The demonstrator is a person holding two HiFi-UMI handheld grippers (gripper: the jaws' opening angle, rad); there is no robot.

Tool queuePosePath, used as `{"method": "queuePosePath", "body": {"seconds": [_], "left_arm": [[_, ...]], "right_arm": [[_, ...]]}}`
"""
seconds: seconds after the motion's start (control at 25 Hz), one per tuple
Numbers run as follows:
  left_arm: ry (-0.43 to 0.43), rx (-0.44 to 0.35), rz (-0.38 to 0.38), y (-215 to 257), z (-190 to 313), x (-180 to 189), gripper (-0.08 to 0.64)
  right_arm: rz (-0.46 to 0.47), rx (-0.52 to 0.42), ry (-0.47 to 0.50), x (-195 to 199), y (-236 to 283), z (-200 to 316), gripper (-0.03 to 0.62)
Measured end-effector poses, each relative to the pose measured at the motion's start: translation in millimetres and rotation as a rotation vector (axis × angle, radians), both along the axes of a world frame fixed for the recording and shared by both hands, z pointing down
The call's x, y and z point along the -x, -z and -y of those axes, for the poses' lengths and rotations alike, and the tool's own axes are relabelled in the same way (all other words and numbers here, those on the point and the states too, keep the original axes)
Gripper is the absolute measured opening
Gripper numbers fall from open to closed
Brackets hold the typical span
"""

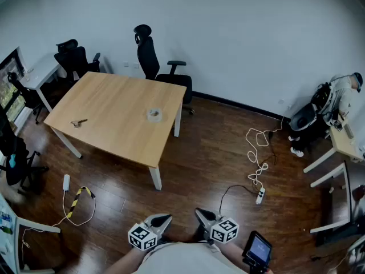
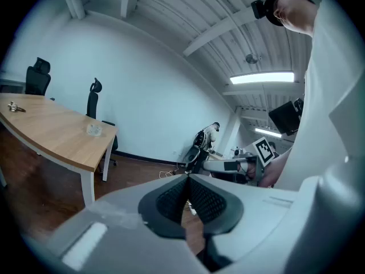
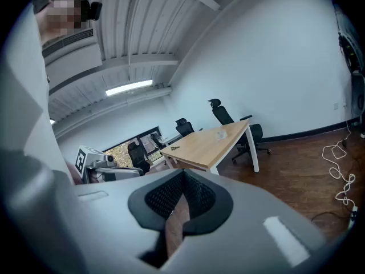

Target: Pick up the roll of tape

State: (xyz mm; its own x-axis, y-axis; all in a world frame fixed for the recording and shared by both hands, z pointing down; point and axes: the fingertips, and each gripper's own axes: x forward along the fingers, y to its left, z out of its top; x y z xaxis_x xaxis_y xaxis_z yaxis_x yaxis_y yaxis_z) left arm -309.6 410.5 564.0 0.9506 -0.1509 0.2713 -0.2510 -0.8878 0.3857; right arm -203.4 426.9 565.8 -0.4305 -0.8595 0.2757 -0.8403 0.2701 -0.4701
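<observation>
The roll of tape [image 1: 154, 115] is a pale, clear ring lying flat on the wooden table [image 1: 114, 101], near its right end. It also shows small in the left gripper view as the tape [image 2: 94, 129] and in the right gripper view as the tape [image 3: 221, 133]. Both grippers are held close to the person's body, far from the table across bare floor. My left gripper [image 1: 162, 219] has its jaws shut with nothing between them, as the left gripper [image 2: 185, 194] shows. My right gripper [image 1: 204, 215] is likewise shut and empty, seen close as the right gripper [image 3: 182, 180].
A small metal object [image 1: 78, 122] lies at the table's left end. Black office chairs [image 1: 157, 67] stand behind the table. White cables and a power strip [image 1: 259, 196] trail on the floor to the right, and a yellow-black cable [image 1: 77, 201] lies at the left. Desks [image 1: 342, 147] line the right wall.
</observation>
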Motion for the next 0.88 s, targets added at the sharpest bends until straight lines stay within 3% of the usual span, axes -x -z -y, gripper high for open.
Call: {"method": "queuePosePath", "body": {"seconds": [0.48, 0.88], "left_arm": [[0.033, -0.029, 0.005, 5.2, 16.1, -146.9, 0.005], [0.058, -0.059, 0.056, 9.2, 16.2, -243.1, 0.005]], "right_arm": [[-0.078, -0.044, 0.05, -145.4, 6.2, 23.9, 0.006], [-0.022, -0.071, 0.063, -244.6, 9.5, 29.5, 0.006]]}}
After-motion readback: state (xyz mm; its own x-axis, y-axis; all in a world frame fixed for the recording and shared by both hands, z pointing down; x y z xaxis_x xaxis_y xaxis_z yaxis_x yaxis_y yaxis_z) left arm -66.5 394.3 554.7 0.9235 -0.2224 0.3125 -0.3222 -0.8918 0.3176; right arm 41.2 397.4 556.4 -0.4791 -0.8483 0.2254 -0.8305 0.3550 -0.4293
